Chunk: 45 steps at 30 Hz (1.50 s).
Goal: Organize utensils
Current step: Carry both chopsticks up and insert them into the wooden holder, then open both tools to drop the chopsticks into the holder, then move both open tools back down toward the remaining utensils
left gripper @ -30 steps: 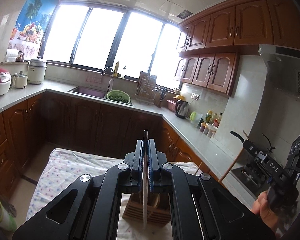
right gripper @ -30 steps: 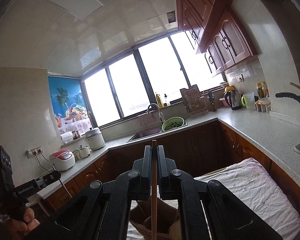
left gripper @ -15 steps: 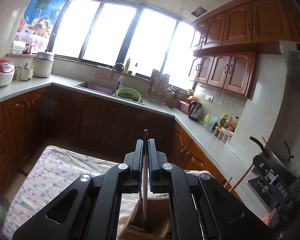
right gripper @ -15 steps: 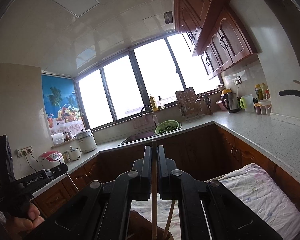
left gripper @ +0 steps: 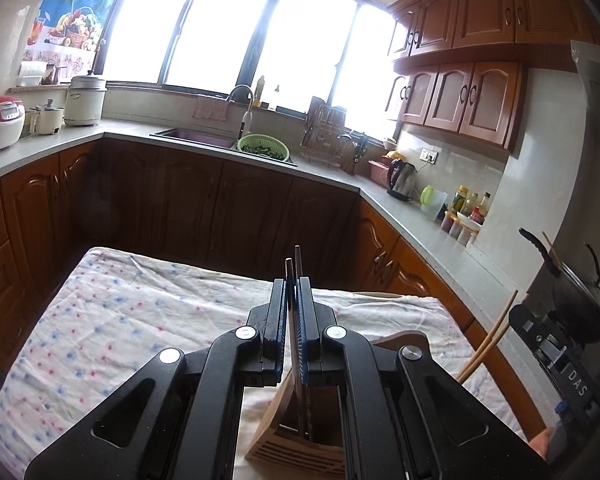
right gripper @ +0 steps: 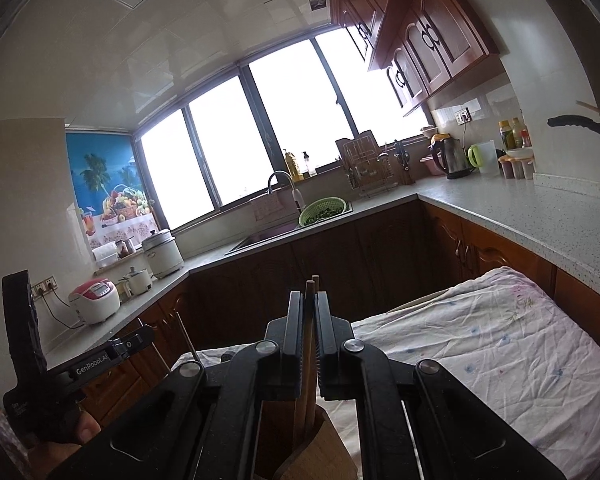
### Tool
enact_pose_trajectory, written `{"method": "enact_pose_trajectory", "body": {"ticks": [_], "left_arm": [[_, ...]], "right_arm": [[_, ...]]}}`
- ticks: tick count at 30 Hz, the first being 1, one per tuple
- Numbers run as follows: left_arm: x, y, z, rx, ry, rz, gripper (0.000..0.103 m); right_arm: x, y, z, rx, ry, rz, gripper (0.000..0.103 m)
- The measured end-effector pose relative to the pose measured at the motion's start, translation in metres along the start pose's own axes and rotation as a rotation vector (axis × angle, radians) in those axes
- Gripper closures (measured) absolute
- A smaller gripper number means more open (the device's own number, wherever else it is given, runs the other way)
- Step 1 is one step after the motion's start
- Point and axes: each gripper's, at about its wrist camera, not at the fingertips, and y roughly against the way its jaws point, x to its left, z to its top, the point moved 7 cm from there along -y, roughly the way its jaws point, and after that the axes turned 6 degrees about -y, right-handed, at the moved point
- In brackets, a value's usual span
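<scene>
My left gripper (left gripper: pixel 294 286) is shut on a pair of dark chopsticks (left gripper: pixel 293 264) held upright, their lower ends inside a wooden utensil holder (left gripper: pixel 300 446) on the table. My right gripper (right gripper: pixel 309 300) is shut on a pair of light wooden chopsticks (right gripper: pixel 311 286), also upright, reaching down into the same wooden holder (right gripper: pixel 320 456). The right gripper with its chopsticks (left gripper: pixel 488 340) shows at the right of the left wrist view. The left gripper (right gripper: pixel 132 344) shows at the left of the right wrist view.
A table with a dotted white cloth (left gripper: pixel 120 320) stretches ahead of the holder. A wooden utensil (left gripper: pixel 376 294) lies at its far edge. Counters with a sink, green colander (left gripper: pixel 263 148), kettle (left gripper: pixel 402 174) and rice cookers surround it. A pot (left gripper: pixel 576 300) is at the right.
Both grippers have tilted down and lowered. The chopsticks in each have gone deeper into the wooden holder, and more of the cloth-covered table shows.
</scene>
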Motion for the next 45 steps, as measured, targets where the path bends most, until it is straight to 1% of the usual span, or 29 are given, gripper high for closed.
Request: {"method": "enact_pose_trajectory", "body": {"ticks": [8,11,13,16,18,19,20,21,22,23,24,25,26,27,31,40,45], "left_arm": [[0.002,-0.003,0.0,0.025,-0.003,-0.007,0.098],[0.002,-0.002,0.0,0.031,-0.013,-0.003,0.098],[0.002,-0.001,0.001,0.033,-0.019,-0.004,0.098],[0.002,0.003,0.002,0.034,-0.019,-0.01,0.095],[0.003,0.007,0.002,0.034,-0.019,-0.001,0.081],[0.004,0.01,0.002,0.031,-0.016,0.0,0.067],[0.005,0.014,0.002,0.024,-0.013,0.004,0.054],[0.006,0.018,0.002,0.02,-0.012,0.014,0.049],[0.008,0.023,0.002,0.018,-0.014,0.025,0.04],[0.009,0.028,0.001,0.019,-0.015,0.037,0.026],[0.012,0.033,-0.001,0.02,-0.011,0.05,0.019],[0.015,0.039,-0.003,0.019,-0.005,0.06,0.011],[0.018,0.045,-0.005,0.017,0.0,0.063,0.011],[0.02,0.05,-0.008,0.018,0.002,0.06,0.011],[0.028,0.073,-0.026,0.044,0.013,0.068,0.01],[0.039,0.124,-0.082,0.117,0.035,0.09,0.01],[0.037,0.148,-0.106,0.155,0.036,0.093,0.01]], "right_arm": [[-0.002,-0.003,0.001,0.032,0.002,-0.005,0.098],[-0.002,-0.004,0.001,0.045,-0.011,-0.004,0.093],[-0.003,-0.003,0.001,0.049,-0.02,-0.013,0.093],[-0.005,0.001,0.001,0.052,-0.043,-0.007,0.091],[-0.007,0.005,0.003,0.048,-0.06,-0.004,0.086],[-0.008,0.008,0.004,0.046,-0.068,-0.004,0.083],[-0.008,0.01,0.006,0.043,-0.074,-0.005,0.075],[-0.008,0.014,0.007,0.039,-0.079,-0.003,0.067],[-0.008,0.017,0.008,0.036,-0.081,-0.001,0.063],[-0.007,0.02,0.009,0.035,-0.081,0.001,0.055],[-0.007,0.024,0.009,0.037,-0.081,0.003,0.044],[-0.007,0.027,0.009,0.041,-0.084,0.01,0.037],[-0.007,0.031,0.009,0.046,-0.085,0.019,0.025],[-0.007,0.036,0.008,0.047,-0.083,0.025,0.017],[-0.006,0.054,0.001,0.068,-0.062,0.035,0.016],[-0.006,0.101,-0.02,0.108,-0.053,0.039,0.012],[-0.011,0.129,-0.032,0.128,-0.061,0.034,0.012]]}}
